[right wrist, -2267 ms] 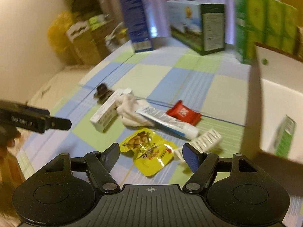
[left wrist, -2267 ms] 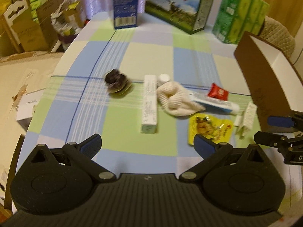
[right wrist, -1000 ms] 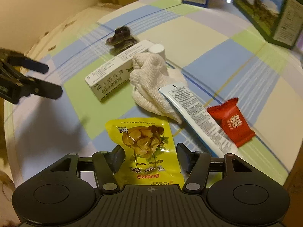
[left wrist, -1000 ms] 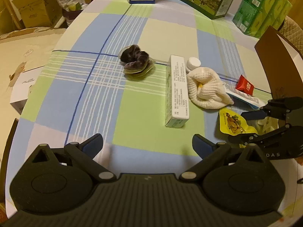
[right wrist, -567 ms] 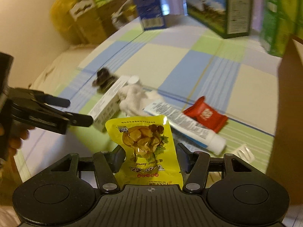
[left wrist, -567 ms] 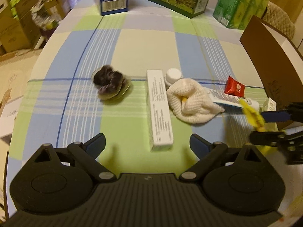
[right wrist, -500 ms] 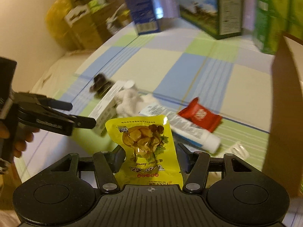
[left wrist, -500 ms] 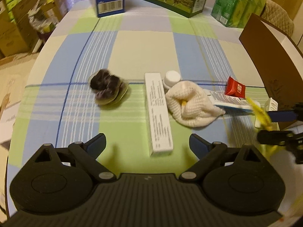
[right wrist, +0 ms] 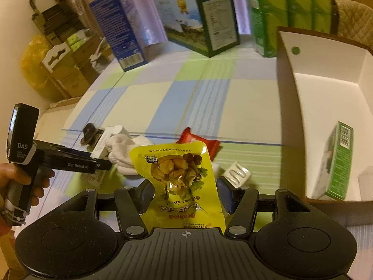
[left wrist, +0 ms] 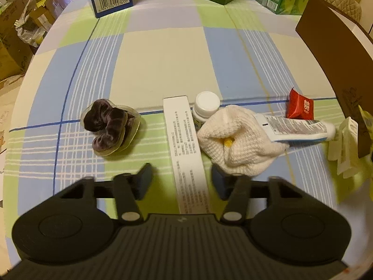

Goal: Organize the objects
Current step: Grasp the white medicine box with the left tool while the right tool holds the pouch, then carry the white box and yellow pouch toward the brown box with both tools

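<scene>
While the left gripper hangs low over the checked tablecloth, its jaws stand apart on both sides of the long white carton and do not press it yet. To take it well, I think the pads should close on the long side walls, with care for the knitted white cloth just beside the right pad. The carton is stiff card with sharp edges. The cloth is soft and lumpy, and a flat printed tube rests on it. A dark velvet scrunchie lies apart, to the left.

From the right wrist camera, the right gripper is clamped on the yellow snack pouch, held off the table, glossy and thin. The open box with white inner walls stands at the right; a green carton is already inside. In my judgement, the pouch should pass over the near wall before it is let go. A hand holds the other tool at the left.
</scene>
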A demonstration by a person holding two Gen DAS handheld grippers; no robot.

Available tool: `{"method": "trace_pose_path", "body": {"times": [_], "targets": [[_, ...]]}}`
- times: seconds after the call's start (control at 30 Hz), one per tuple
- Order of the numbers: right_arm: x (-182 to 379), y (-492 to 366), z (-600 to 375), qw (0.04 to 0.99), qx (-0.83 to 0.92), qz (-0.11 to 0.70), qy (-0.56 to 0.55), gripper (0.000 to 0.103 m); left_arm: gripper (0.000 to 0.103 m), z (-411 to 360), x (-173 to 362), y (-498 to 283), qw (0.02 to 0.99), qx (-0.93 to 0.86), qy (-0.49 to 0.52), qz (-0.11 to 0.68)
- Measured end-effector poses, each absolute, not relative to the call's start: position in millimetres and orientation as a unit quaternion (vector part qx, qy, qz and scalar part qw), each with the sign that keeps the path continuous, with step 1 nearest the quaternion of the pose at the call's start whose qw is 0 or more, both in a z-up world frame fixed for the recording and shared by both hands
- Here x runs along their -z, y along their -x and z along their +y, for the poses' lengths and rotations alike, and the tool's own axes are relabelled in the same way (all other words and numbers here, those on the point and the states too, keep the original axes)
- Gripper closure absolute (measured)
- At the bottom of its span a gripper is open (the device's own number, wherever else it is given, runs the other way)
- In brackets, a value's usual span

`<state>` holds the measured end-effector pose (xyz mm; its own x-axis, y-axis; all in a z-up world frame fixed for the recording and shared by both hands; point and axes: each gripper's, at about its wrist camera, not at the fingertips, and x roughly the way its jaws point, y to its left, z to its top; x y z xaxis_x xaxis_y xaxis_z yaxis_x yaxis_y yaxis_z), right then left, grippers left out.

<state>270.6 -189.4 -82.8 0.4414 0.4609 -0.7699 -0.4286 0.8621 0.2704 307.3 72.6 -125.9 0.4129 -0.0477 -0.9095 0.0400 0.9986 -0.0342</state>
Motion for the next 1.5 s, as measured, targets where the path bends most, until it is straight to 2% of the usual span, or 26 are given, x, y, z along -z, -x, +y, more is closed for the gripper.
{"method": "trace_pose_path", "body": {"times": [0.03,0.1,0.17,0.3,0.9,1.5], "targets": [[83,-270,-191,0.849,-0.26,0.459,-0.019,0.048,0.067,72,127,-309,0.84,0.028,0.005,0.542],[82,-270,-195,0.85,-0.256,0.459,-0.021,0.048,0.068,72,128,-313,0.84,0.027,0.003,0.542],[82,-269,-196,0.851,-0.254,0.459,-0.022,0.048,0.077,71,129,-313,0.84,0.029,0.005,0.542],[80,-268,-198,0.852,-0.254,0.458,-0.023,0.048,0.08,73,128,-307,0.841,0.026,0.005,0.54],[80,-247,-206,0.844,-0.268,0.464,-0.027,0.048,0.08,83,119,-223,0.827,0.001,0.027,0.562],[62,-221,-241,0.855,-0.262,0.444,-0.049,0.048,0.08,47,60,-197,0.86,0.033,0.026,0.509]]}}
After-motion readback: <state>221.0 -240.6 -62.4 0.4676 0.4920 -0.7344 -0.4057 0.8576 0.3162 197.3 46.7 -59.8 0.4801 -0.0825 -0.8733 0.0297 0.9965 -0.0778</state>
